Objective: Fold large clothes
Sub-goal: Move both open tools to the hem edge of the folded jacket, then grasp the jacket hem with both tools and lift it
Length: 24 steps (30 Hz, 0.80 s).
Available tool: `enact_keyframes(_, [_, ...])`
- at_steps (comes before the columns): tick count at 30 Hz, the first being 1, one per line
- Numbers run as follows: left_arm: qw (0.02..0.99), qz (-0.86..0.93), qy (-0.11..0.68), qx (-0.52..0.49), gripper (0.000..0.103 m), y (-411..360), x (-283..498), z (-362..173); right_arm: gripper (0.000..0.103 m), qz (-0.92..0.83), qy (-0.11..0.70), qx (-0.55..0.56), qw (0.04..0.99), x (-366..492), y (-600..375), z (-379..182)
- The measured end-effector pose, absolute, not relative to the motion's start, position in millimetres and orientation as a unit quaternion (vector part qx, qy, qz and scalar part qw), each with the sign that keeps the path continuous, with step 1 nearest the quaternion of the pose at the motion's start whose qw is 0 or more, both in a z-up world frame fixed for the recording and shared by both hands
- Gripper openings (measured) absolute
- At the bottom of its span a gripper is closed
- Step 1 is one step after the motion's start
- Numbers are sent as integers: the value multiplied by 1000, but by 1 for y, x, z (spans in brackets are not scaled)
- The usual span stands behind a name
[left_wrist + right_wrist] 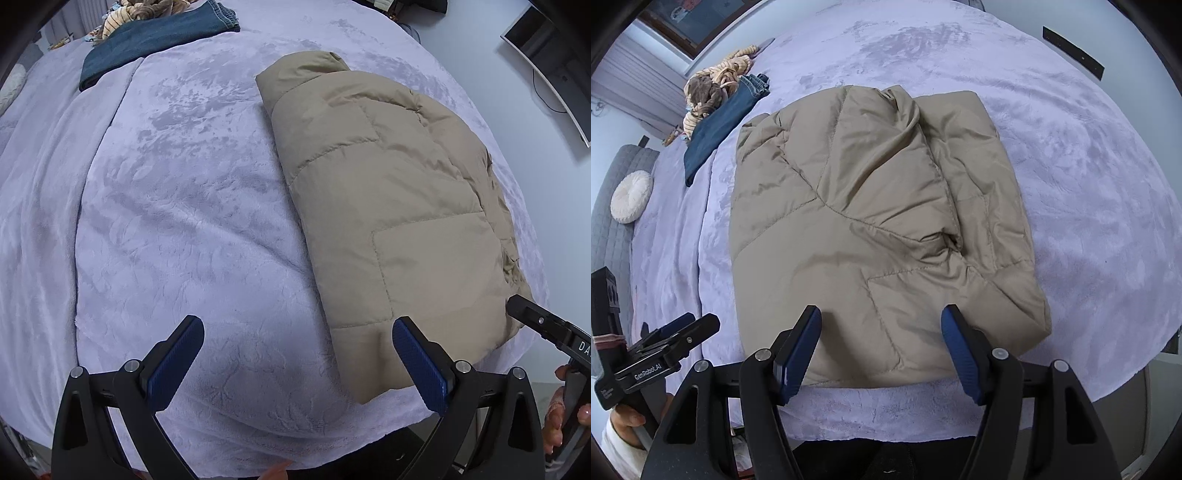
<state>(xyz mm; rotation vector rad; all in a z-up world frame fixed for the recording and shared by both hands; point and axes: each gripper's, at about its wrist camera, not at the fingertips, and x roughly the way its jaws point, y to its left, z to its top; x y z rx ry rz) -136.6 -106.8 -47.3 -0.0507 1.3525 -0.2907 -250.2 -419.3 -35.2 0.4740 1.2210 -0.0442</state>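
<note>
Beige and quilted, the jacket [882,229] lies folded into a thick rectangle on the lilac blanket [1089,177] that covers the bed. Its near hem sits directly ahead of the right gripper [881,347], whose blue-padded fingers [803,350] stand wide apart over the fabric with nothing between them. One sleeve is tucked across the top (a deep crease runs down its middle).

Seen from the left wrist camera, the jacket [391,206] lies ahead and to the right of the left gripper [295,363], which is also spread open and holds nothing; its right finger [421,365] hangs over the jacket's near corner, its left finger over bare blanket [177,221]. The right gripper [546,325] shows at that view's right edge, just beside the jacket's hem.

Far ahead and to the left, folded jeans [155,40] rest on the blanket, touching a striped bundle of cloth [716,92]. A round white cushion [631,197] lies further left.
</note>
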Motion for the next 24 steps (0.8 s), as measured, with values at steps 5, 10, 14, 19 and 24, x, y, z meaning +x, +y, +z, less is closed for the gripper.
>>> enact_keyframes(5, [767, -137, 626, -31, 102, -105, -132, -51, 79, -29, 564, 222, 795, -253, -423, -29])
enact_keyframes(10, [762, -125, 633, -50, 102, -111, -115, -61, 81, -42, 557, 224, 799, -244, -451, -23])
enact_keyframes(14, [757, -107, 641, -71, 102, -117, -97, -64, 81, -41, 560, 242, 791, -226, -481, -27])
enact_keyframes(19, [756, -97, 640, -100, 102, -127, -73, -65, 81, -21, 574, 265, 775, -193, -514, -39])
enact_keyframes(24, [755, -99, 635, -131, 102, -133, -57, -71, 81, 4, 587, 270, 763, -165, -536, -57])
